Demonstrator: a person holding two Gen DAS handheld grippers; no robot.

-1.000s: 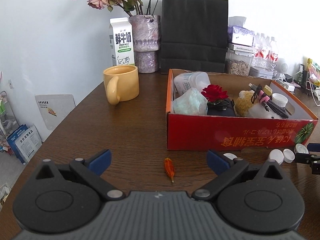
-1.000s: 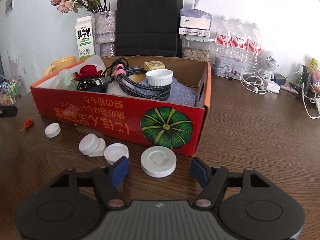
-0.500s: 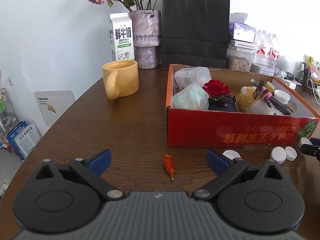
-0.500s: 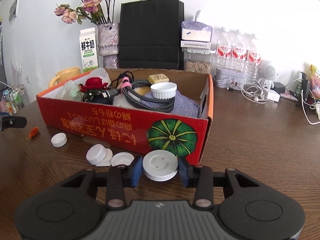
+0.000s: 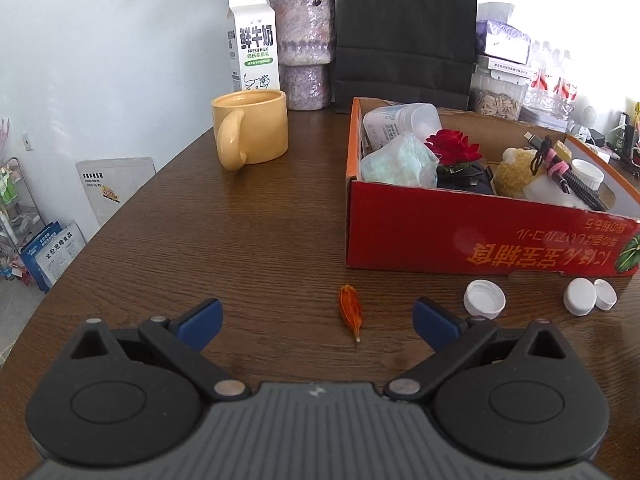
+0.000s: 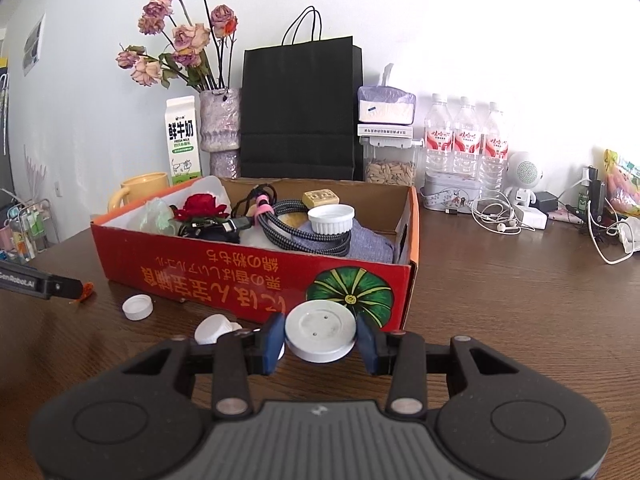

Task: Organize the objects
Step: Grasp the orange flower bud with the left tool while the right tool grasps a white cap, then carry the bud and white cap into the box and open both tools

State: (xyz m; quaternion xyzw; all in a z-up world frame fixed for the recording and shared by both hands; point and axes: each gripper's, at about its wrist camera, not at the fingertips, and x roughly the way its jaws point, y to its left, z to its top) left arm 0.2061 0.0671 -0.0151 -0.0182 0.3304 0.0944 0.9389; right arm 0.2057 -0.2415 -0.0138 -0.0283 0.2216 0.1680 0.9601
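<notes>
My right gripper (image 6: 320,338) is shut on a large white round lid (image 6: 321,331) and holds it lifted in front of the red cardboard box (image 6: 224,276). The box holds a red flower (image 6: 201,205), cables, a white ramekin (image 6: 331,218) and cloth. Small white caps (image 6: 137,307) (image 6: 214,329) lie on the table before the box. My left gripper (image 5: 316,320) is open and empty above the table, with an orange petal (image 5: 350,310) between its fingers. The caps also show in the left wrist view (image 5: 484,299) (image 5: 590,296), as does the box (image 5: 460,236).
A yellow mug (image 5: 250,132), milk carton (image 5: 253,44), flower vase (image 5: 305,50) and black paper bag (image 5: 406,32) stand behind the box. Water bottles (image 6: 466,142), a seed container (image 6: 390,170), earphones and chargers (image 6: 504,220) crowd the back right. The table edge curves at left (image 5: 80,256).
My right gripper closed on the large white lid and lifted it off the table. My left gripper drifted slightly closer to the box, still open.
</notes>
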